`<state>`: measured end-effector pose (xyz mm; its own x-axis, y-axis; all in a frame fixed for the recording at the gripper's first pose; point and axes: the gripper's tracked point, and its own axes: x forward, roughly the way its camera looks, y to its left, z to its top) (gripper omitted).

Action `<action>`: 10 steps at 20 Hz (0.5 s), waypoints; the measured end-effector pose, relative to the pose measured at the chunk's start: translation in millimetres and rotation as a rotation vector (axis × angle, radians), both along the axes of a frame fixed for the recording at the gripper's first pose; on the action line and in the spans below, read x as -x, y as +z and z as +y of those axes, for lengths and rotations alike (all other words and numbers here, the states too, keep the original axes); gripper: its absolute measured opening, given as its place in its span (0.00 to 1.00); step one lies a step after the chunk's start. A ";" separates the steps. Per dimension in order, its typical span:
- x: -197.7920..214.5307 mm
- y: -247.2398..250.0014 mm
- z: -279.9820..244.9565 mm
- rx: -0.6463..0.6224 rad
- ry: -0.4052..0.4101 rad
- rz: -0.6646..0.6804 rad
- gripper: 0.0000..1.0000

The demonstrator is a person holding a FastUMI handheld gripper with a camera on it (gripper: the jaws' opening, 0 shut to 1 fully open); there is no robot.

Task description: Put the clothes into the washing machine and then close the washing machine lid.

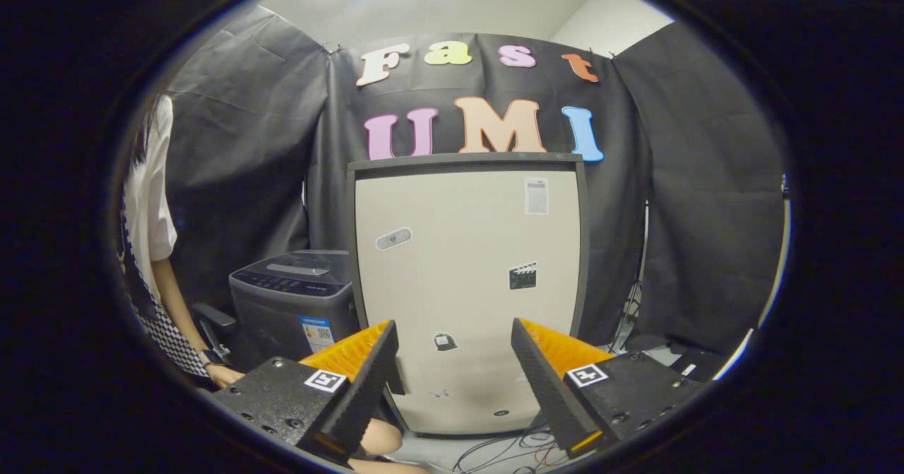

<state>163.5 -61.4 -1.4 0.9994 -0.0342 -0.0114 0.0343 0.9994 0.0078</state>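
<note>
In the gripper view, the gripper (455, 361) has its two fingers spread wide apart with nothing between them, and each finger's base carries a small square marker.

Straight ahead, seen through the gap between the fingers, stands a tall beige cabinet (470, 276) with a dark frame, which looks like a refrigerator. A few small stickers are scattered across its front, among them a clapperboard sticker (522, 275) and a white label (537, 196) near the cabinet's top.

The washing machine (293, 301), a grey top-loader, sits just beside the cabinet on its left, partly tucked behind the cabinet's edge. Its lid lies flat and closed, with a dark control panel across the top and a label with a blue band on its front.

Further left of the washing machine a person (152, 234) in a white top and a checkered garment stands, one arm hanging down with a watch on the wrist.

Cables (508, 453) lie tangled on the floor at the foot of the cabinet.
</note>
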 end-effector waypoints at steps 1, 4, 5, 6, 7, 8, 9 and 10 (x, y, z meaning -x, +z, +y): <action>-1.7 -0.6 0.9 0.000 0.000 0.001 0.97; -1.0 -0.2 0.4 0.000 0.000 0.002 0.98; -1.7 0.2 0.0 0.001 0.000 0.002 0.98; -1.7 0.5 -0.4 0.001 0.000 0.001 0.98; -1.5 0.0 0.0 0.000 0.000 0.002 0.98; -1.3 0.4 -0.2 0.001 0.000 0.002 0.98; -1.3 0.5 -0.4 0.001 0.000 0.001 0.98; -1.7 0.4 -0.5 0.000 0.000 0.002 0.98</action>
<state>165.1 -61.9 -1.0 0.9993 -0.0339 -0.0132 0.0340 0.9994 0.0076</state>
